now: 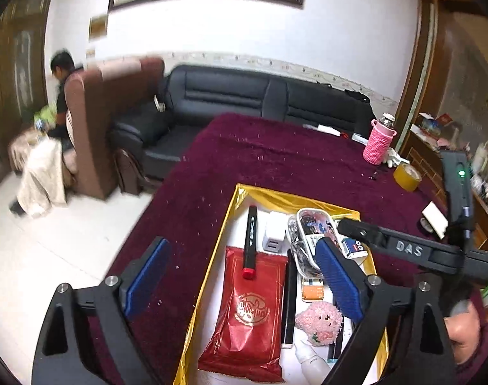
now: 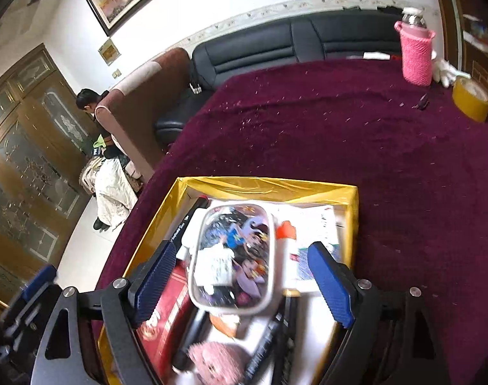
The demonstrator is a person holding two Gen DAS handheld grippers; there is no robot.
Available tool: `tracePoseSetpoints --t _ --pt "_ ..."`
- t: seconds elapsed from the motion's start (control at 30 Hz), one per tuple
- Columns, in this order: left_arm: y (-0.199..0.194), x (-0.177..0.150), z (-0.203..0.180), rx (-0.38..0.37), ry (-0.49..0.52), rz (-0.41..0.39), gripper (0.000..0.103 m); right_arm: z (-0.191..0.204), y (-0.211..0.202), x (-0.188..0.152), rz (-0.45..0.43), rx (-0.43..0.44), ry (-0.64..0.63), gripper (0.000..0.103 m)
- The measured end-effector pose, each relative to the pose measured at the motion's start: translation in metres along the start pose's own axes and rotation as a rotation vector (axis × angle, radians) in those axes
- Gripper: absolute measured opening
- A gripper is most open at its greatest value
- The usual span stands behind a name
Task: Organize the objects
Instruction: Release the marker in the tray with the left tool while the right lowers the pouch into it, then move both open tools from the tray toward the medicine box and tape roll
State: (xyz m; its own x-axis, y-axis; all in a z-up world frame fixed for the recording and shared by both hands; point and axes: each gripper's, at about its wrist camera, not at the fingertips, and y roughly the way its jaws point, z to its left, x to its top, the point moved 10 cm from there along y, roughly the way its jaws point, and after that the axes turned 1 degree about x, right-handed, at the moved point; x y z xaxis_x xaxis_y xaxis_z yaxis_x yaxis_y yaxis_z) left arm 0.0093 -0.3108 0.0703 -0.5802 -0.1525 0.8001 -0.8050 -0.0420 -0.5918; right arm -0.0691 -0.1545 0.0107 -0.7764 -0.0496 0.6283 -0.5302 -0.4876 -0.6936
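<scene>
Looks like the pick/sort step: right hand-held gripper [image 2: 240, 284] hangs over the clear pouch [image 2: 232, 256] in the gold box [image 2: 266, 184] on the table [image 2: 388, 147], jaws apart w/ nothing held. Left hand-held gripper [image 1: 240, 284] also apart. Next: drop, clamp pouch.

The left gripper [image 1: 244, 276] hangs wide apart over a gold-walled box [image 1: 231, 211] on the maroon-covered table [image 1: 276, 154]. Inside, a red foil packet [image 1: 247, 314] lies along the box's left side with a black marker [image 1: 250, 240] across its top edge. A clear pouch [image 1: 311, 227] sits toward the far right corner, a pink plush [image 1: 319, 319] nearer. The right gripper [image 1: 353, 227] reaches in from the right.
</scene>
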Motion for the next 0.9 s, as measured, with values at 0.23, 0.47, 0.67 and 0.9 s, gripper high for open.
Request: tracePoseSetpoints --t 0.23,0.47,0.67,0.9 --pt "-0.01 -0.002 -0.04 0.057 0.115 -0.028 0.094 -0.017 -0.04 -0.015 -0.053 -0.054 -0.098 0.091" --pt "-0.016 -0.013 -0.087 0.053 0.205 -0.011 0.094 -0.048 -0.078 -0.022 -0.102 -0.102 -0.129 0.094" --pt "-0.023 -0.022 -0.124 0.058 0.289 -0.007 0.094 -0.086 -0.101 -0.028 -0.126 -0.12 -0.072 0.094" --pt "-0.022 -0.031 -0.174 0.038 0.377 0.008 0.094 -0.138 -0.133 -0.035 -0.165 -0.149 0.008 0.094"
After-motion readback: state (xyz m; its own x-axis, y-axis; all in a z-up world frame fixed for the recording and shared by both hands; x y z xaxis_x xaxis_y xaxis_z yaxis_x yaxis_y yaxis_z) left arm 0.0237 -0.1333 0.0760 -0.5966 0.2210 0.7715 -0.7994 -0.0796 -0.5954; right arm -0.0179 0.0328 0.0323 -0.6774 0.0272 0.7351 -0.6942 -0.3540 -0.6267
